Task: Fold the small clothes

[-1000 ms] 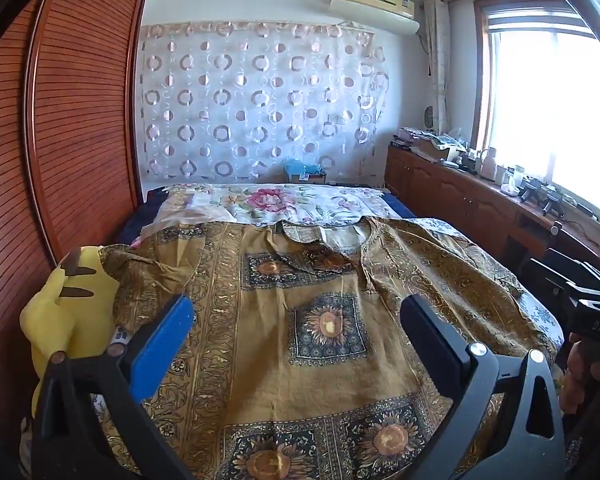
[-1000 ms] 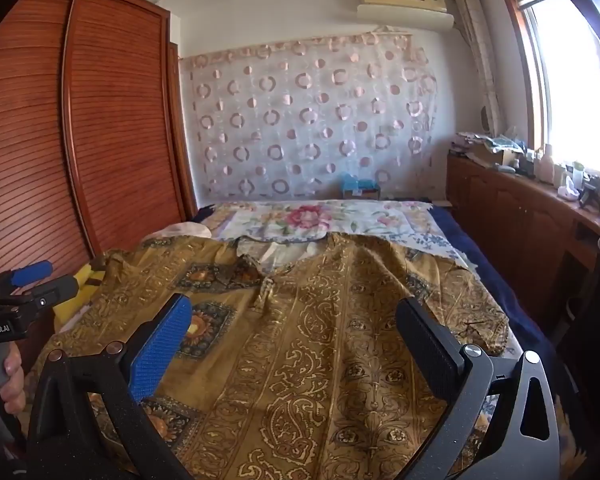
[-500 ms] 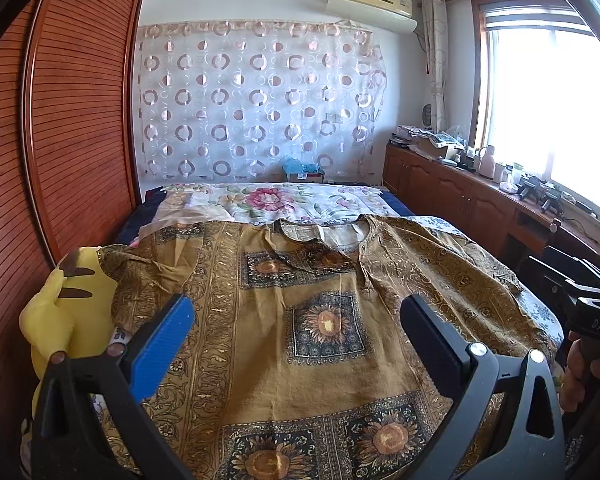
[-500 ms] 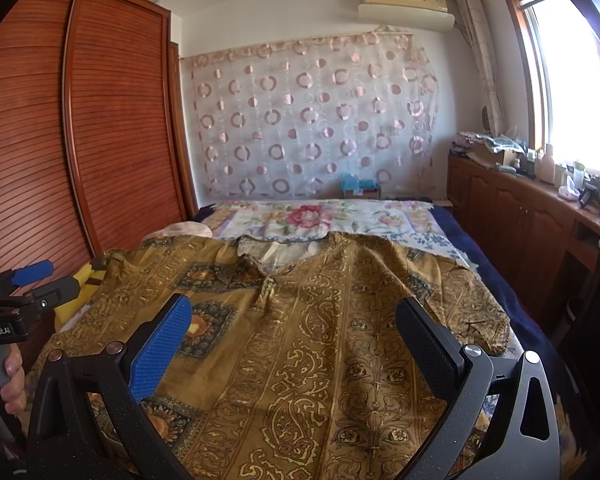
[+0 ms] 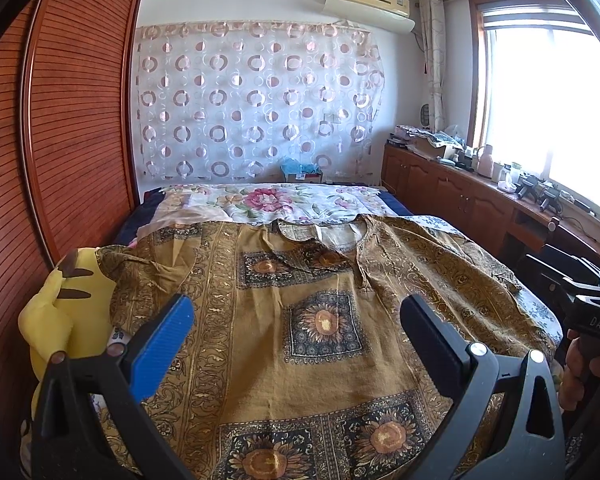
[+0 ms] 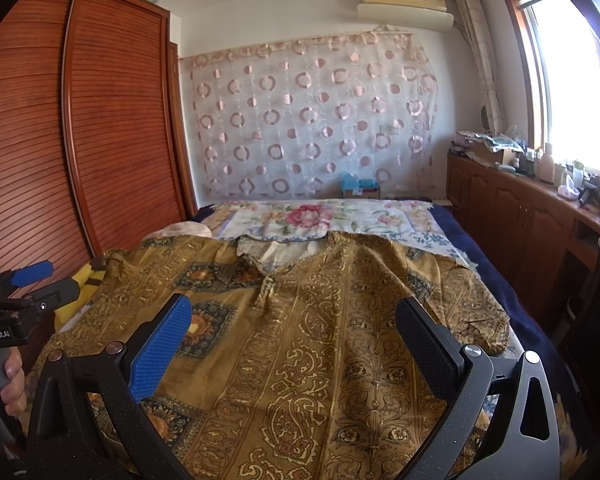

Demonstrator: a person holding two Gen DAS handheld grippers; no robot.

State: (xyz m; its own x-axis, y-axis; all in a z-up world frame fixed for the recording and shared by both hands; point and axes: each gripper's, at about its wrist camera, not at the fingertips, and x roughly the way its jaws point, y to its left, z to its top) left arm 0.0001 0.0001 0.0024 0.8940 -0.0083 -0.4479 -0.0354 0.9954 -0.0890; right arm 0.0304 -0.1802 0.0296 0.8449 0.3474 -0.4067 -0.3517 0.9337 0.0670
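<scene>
Pre-fold step, by the look of it: shirt (image 5: pixel 324 320) spread flat on bed (image 6: pixel 496 280), collar at 12 o'clock. Left gripper (image 5: pixel 296 332) and right gripper (image 6: pixel 292 336) both spread wide, empty, poised above cloth. Next, probably: pinch sleeves at 9 and 3 o'clock. Toy (image 5: pixel 60 312) crowding the 9 o'clock edge; open room toward 12.

Left wrist view: set low behind its own fingers (image 5: pixel 160 344), above the near end of the bed (image 5: pixel 540 320), facing along it toward the circle-patterned curtain (image 5: pixel 256 100); wardrobe (image 5: pixel 72 120) at left edge, window (image 5: pixel 548 100) at right.

Right wrist view: same height and heading, set further right; the left gripper (image 6: pixel 40 284) appears at its left edge.

Shared: brown patterned shirt (image 5: pixel 320 320) close below both lenses, curtain, air conditioner (image 6: pixel 404 4), wardrobe, window-side cabinets (image 6: pixel 512 216).
</scene>
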